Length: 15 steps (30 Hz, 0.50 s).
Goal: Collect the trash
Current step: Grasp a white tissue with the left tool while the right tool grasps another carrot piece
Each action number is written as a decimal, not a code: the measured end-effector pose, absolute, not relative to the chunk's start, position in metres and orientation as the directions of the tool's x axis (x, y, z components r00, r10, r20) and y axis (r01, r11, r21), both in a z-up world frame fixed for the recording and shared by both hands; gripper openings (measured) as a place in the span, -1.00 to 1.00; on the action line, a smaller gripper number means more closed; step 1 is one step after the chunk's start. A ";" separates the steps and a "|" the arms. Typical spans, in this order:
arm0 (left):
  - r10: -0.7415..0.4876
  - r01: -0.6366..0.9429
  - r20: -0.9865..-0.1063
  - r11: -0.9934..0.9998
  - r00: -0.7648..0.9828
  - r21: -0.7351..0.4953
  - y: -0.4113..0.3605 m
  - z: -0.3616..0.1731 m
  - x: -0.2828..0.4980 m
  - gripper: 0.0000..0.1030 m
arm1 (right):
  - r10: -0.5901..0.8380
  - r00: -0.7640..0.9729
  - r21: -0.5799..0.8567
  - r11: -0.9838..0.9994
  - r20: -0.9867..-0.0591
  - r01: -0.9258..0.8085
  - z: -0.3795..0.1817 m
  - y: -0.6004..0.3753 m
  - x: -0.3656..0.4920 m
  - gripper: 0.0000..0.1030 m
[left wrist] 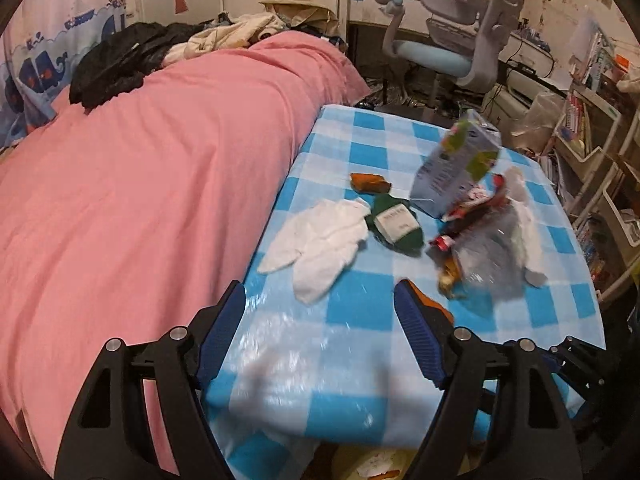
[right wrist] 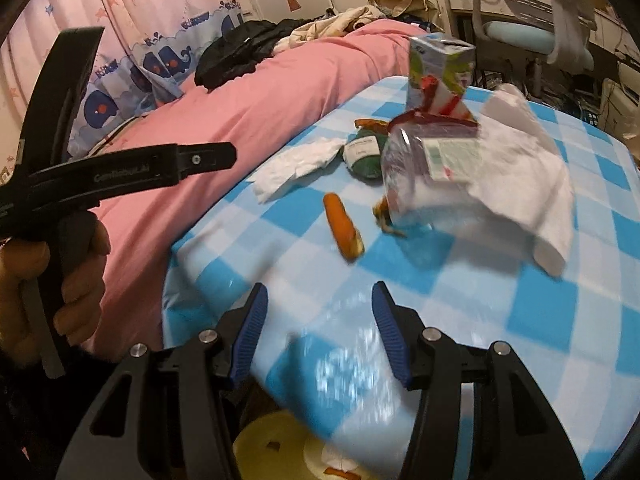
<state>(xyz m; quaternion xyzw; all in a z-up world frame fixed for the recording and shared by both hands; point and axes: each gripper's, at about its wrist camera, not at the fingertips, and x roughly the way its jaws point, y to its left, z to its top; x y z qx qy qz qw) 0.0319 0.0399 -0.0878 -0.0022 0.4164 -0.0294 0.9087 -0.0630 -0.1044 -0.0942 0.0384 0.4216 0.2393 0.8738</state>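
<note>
Trash lies on a blue-checked tablecloth [left wrist: 360, 360]: a white crumpled tissue [left wrist: 320, 240], a green packet with a white label [left wrist: 396, 222], a brown wrapper [left wrist: 370, 183], a drink carton [left wrist: 456, 168], a clear plastic bag with red wrappers [left wrist: 484, 248] and a white paper [left wrist: 524, 224]. In the right wrist view I see the tissue [right wrist: 296, 168], green packet [right wrist: 364, 152], an orange carrot piece [right wrist: 344, 226], the carton [right wrist: 438, 68], the clear bag [right wrist: 424, 176] and the white paper [right wrist: 528, 168]. My left gripper [left wrist: 320, 300] and my right gripper [right wrist: 320, 300] are open and empty above the table's near edge.
A pink bed [left wrist: 140, 180] with clothes runs along the left. A yellow bin [right wrist: 280, 452] with scraps sits below the table's near edge. A desk chair [left wrist: 460, 32] and shelves [left wrist: 592, 168] stand behind and right. The left gripper's body [right wrist: 80, 168] shows in a hand at left.
</note>
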 end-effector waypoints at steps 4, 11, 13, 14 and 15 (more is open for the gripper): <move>-0.055 0.061 -0.771 0.998 0.635 -0.020 0.038 -0.097 0.057 0.43 | 0.439 0.529 0.257 0.887 -0.726 -0.384 -0.097 -0.094 -0.042 0.02; -0.046 0.092 -0.792 0.996 0.609 0.013 0.029 -0.113 0.085 0.43 | 0.436 0.519 0.255 0.888 -0.736 -0.383 -0.103 -0.086 -0.022 0.01; -0.048 0.100 -0.800 0.995 0.598 0.014 0.027 -0.118 0.092 0.43 | 0.437 0.512 0.255 0.886 -0.740 -0.387 -0.105 -0.083 -0.018 -0.03; -0.048 0.103 -0.804 0.995 0.593 0.017 0.026 -0.120 0.095 0.43 | 0.434 0.509 0.251 0.886 -0.743 -0.389 -0.105 -0.082 -0.017 -0.05; -0.046 0.107 -0.810 0.994 0.585 0.020 0.025 -0.124 0.100 0.43 | 0.431 0.507 0.247 0.887 -0.747 -0.390 -0.107 -0.080 -0.016 -0.06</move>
